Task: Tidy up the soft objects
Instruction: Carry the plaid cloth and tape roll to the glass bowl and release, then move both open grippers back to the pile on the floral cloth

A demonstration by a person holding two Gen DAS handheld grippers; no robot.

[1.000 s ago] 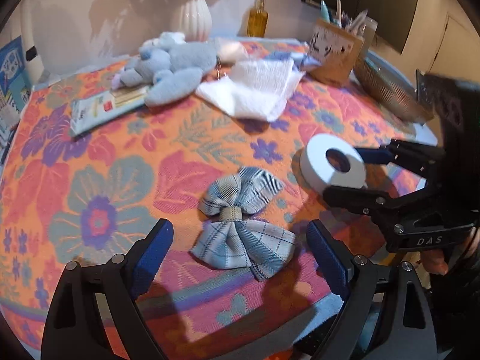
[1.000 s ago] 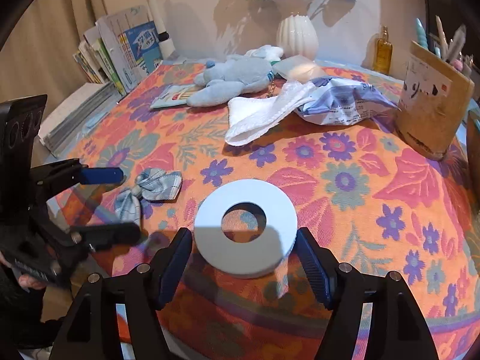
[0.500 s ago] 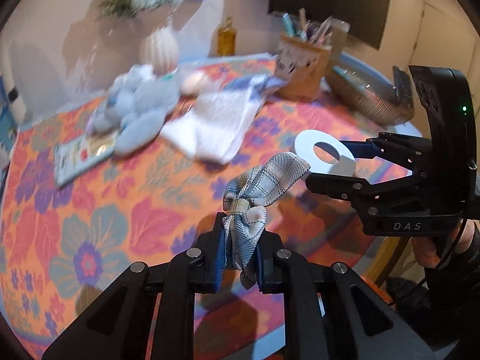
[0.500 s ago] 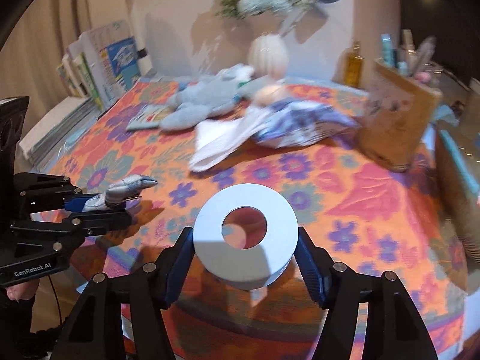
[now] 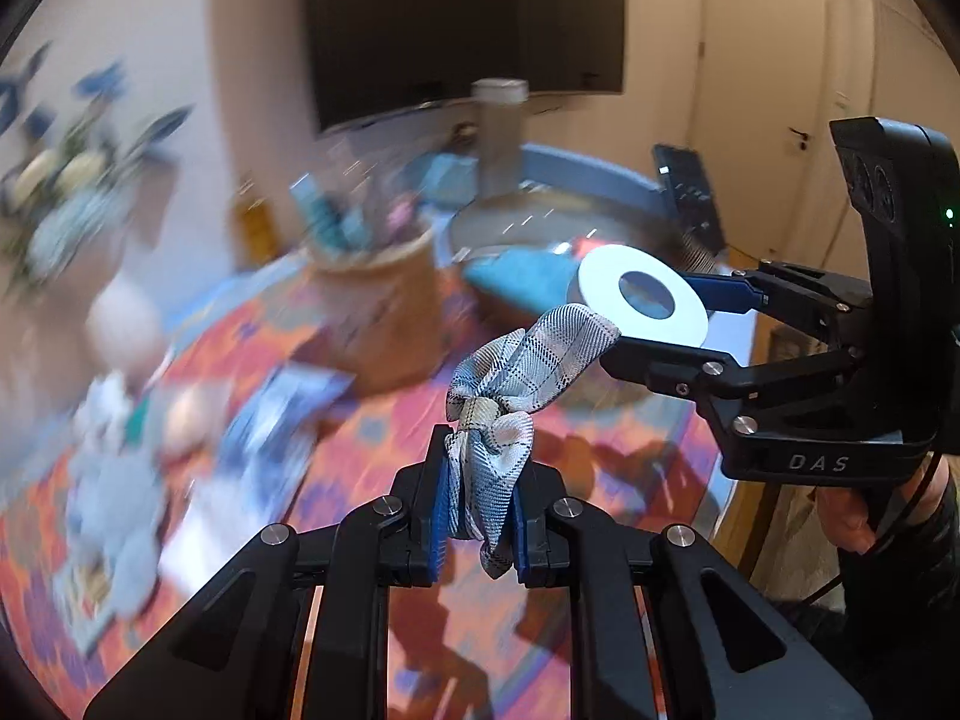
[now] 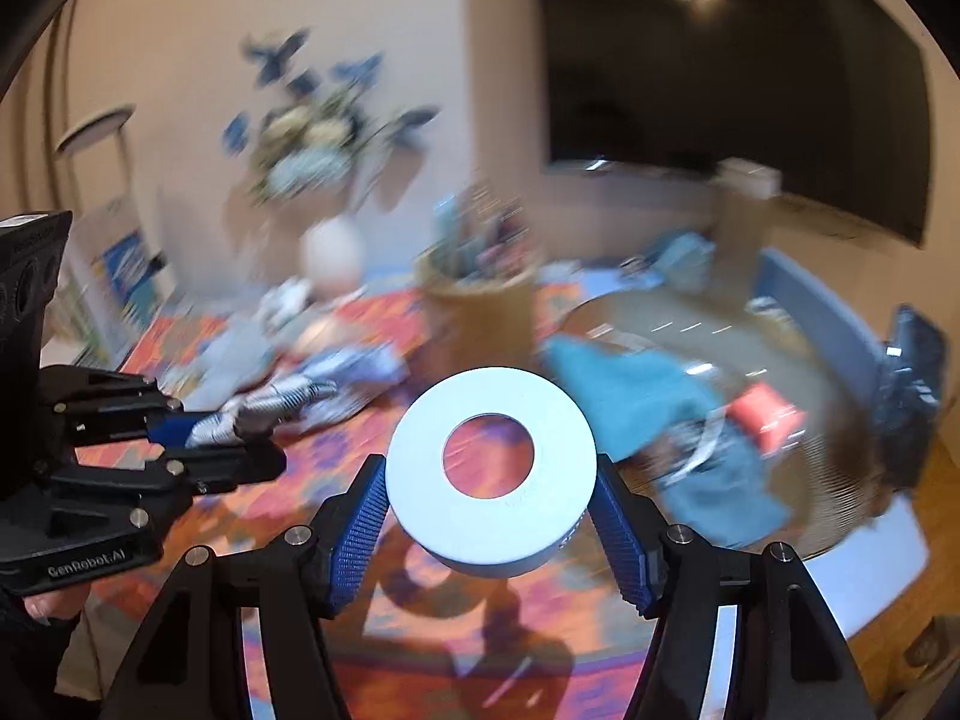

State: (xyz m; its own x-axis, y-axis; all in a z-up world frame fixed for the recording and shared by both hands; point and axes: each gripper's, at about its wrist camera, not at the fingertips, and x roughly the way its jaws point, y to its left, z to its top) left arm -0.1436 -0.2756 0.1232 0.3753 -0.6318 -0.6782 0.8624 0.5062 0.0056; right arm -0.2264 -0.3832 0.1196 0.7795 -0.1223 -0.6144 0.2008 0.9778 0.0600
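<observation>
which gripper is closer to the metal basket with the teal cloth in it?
Right. The right gripper, shut on the white ring, is up beside the basket. The left gripper, clamping the plaid bow, is further off on the ring's far side.

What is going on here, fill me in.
A person holds a gripper in each hand above a table with a floral cloth. The left gripper is shut on a plaid fabric bow, lifted clear of the table. The right gripper clamps a white ring between its fingers, also held in the air. A round basket holding teal cloth sits ahead at the right; the background is blurred.
</observation>
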